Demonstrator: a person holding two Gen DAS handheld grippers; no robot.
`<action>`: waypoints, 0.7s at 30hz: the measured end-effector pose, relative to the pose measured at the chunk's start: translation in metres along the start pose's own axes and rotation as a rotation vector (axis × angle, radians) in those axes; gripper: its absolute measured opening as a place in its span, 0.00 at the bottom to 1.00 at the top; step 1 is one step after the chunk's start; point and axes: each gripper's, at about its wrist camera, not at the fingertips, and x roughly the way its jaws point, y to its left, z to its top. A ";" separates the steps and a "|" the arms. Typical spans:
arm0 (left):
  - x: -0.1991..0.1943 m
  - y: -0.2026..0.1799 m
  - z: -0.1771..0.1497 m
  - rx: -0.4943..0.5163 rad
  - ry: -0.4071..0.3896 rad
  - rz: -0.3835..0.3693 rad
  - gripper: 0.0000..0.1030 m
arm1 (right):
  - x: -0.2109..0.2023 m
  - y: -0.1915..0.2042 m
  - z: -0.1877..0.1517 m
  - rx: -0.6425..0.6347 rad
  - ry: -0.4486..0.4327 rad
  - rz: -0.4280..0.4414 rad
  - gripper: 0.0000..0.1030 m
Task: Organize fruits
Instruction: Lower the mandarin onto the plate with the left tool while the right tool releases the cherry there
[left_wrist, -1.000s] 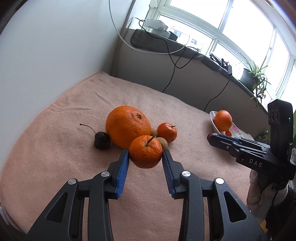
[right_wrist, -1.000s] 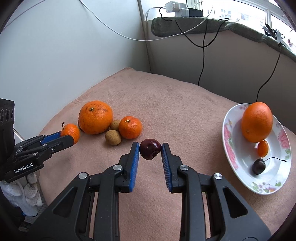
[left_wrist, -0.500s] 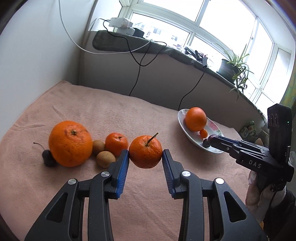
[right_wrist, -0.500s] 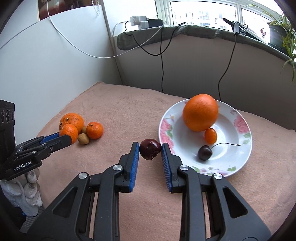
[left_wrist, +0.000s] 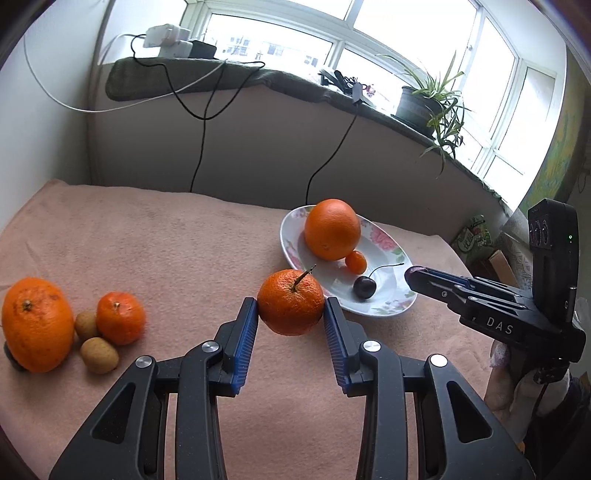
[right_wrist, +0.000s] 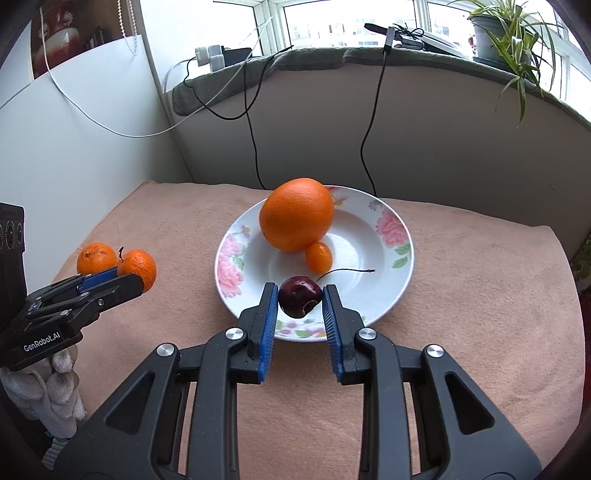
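My left gripper (left_wrist: 290, 314) is shut on a stemmed mandarin (left_wrist: 290, 302), held above the cloth just left of the flowered plate (left_wrist: 384, 308). My right gripper (right_wrist: 300, 301) is shut on a dark cherry (right_wrist: 299, 297), held over the plate's (right_wrist: 391, 295) near rim. In the plate lie a big orange (right_wrist: 296, 218), a kumquat (right_wrist: 319, 257) and a stemmed cherry (left_wrist: 364, 287). On the cloth at the left lie a large orange (left_wrist: 37, 329), a mandarin (left_wrist: 120, 318) and two longans (left_wrist: 99, 355).
A pink cloth (left_wrist: 184, 243) covers the table. A wall and a sill with cables (left_wrist: 199, 122) run behind it; a potted plant (left_wrist: 424, 103) stands on the sill. The right gripper (left_wrist: 480, 306) shows in the left view; the left gripper (right_wrist: 74, 295) shows in the right view.
Both grippers have swung right toward the plate with their fruit. The cherry is now over the plate's near rim and the mandarin is beside the plate.
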 end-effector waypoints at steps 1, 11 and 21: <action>0.003 -0.003 0.001 0.005 0.004 -0.004 0.34 | 0.001 -0.003 0.000 0.004 0.004 -0.004 0.25; 0.028 -0.025 0.009 0.049 0.034 -0.027 0.34 | 0.008 -0.017 -0.004 0.019 0.010 -0.029 0.25; 0.044 -0.032 0.008 0.058 0.070 -0.037 0.34 | 0.012 -0.018 -0.003 0.009 0.017 -0.034 0.25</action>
